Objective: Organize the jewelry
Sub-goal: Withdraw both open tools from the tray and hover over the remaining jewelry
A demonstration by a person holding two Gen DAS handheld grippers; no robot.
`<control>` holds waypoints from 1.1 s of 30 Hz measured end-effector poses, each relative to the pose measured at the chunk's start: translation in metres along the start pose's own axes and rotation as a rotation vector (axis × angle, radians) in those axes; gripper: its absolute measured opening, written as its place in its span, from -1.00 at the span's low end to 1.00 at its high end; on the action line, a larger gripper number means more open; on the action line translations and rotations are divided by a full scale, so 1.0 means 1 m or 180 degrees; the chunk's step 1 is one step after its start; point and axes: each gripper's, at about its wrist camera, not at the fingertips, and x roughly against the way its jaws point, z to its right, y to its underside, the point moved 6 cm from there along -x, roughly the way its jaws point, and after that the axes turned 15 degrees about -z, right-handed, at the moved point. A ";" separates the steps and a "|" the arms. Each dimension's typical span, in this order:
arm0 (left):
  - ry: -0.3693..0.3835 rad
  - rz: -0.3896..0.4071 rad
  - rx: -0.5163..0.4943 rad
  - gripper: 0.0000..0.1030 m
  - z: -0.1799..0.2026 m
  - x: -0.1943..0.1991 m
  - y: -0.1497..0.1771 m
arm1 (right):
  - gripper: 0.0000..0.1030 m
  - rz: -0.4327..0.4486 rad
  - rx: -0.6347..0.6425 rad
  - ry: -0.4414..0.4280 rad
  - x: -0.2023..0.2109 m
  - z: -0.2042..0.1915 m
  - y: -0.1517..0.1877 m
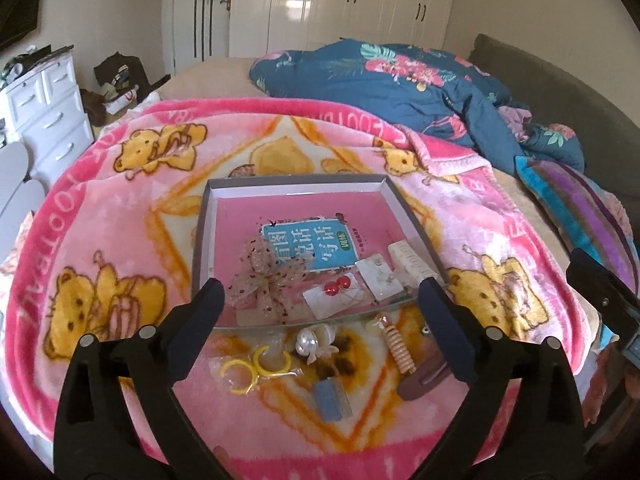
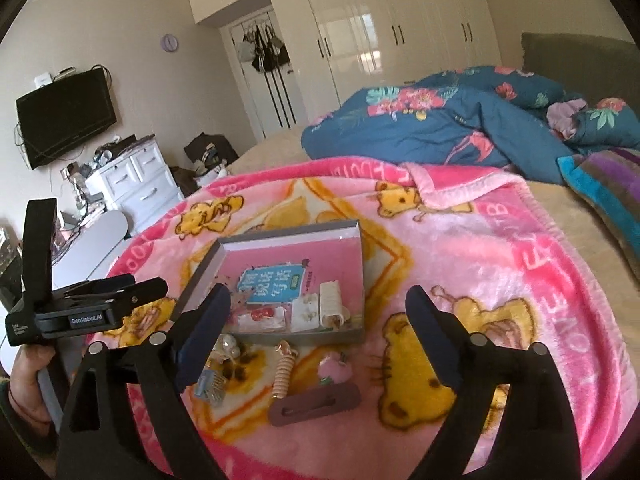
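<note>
Both grippers hover above a pink bear-print blanket (image 1: 120,208) spread on a bed. The left gripper (image 1: 320,300) and right gripper (image 2: 320,304) each have their fingers spread wide, with nothing between them. A shallow grey box (image 1: 202,216) on the blanket holds a glittery bow (image 1: 266,276), a card with 2 red bead earrings (image 1: 334,294) and a cream comb clip (image 1: 408,260). Just in front of the box lie yellow rings (image 1: 256,364), a pearl piece (image 1: 314,340), a spiral hair tie (image 1: 398,346), a blue comb clip (image 1: 332,400) and a brown hair clip (image 2: 316,402).
</note>
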 end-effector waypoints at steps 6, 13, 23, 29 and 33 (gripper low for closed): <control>0.0009 0.0005 -0.0036 0.80 0.006 0.010 0.014 | 0.72 0.0124 0.0054 -0.0004 0.029 -0.009 0.003; -0.0023 0.0011 -0.0085 0.82 0.009 0.021 0.028 | 0.75 0.0251 0.0116 -0.0038 0.053 -0.015 0.005; -0.0023 0.0096 -0.0105 0.82 0.015 0.040 0.043 | 0.75 0.0248 0.0176 -0.0062 0.065 -0.016 0.024; -0.0043 0.0043 -0.0142 0.82 0.018 0.037 0.059 | 0.75 0.0190 0.0214 -0.0045 0.064 -0.015 0.038; -0.0038 -0.0011 -0.0126 0.82 0.017 0.032 0.071 | 0.75 0.0144 0.0220 -0.0045 0.060 -0.013 0.048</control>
